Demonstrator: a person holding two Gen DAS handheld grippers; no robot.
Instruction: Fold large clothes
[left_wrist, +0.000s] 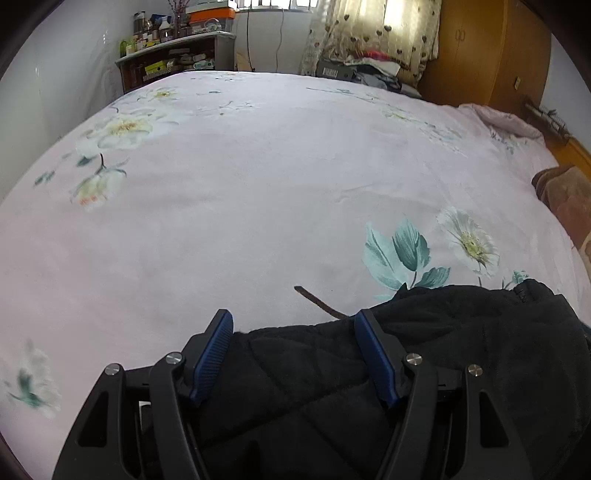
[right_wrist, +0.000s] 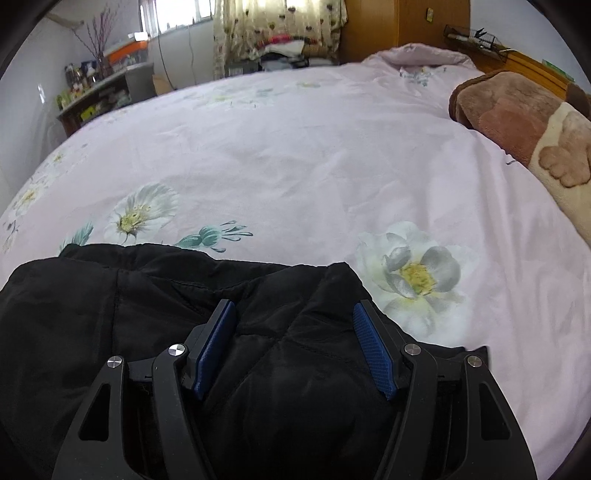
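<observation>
From our left wrist camera, the left gripper (left_wrist: 293, 321) hangs with its blue fingers apart over the near edge of a black quilted jacket (left_wrist: 461, 332), which lies on the pink flowered bedspread (left_wrist: 258, 184). A thin brown strap (left_wrist: 319, 302) pokes out beside it. The bedspread ahead lies bare.

From our right wrist camera, the right gripper (right_wrist: 294, 312) also stands spread above the jacket (right_wrist: 147, 295), gripping nothing. A brown blanket (right_wrist: 517, 122) borders the right edge. We can read no writing anywhere.
</observation>
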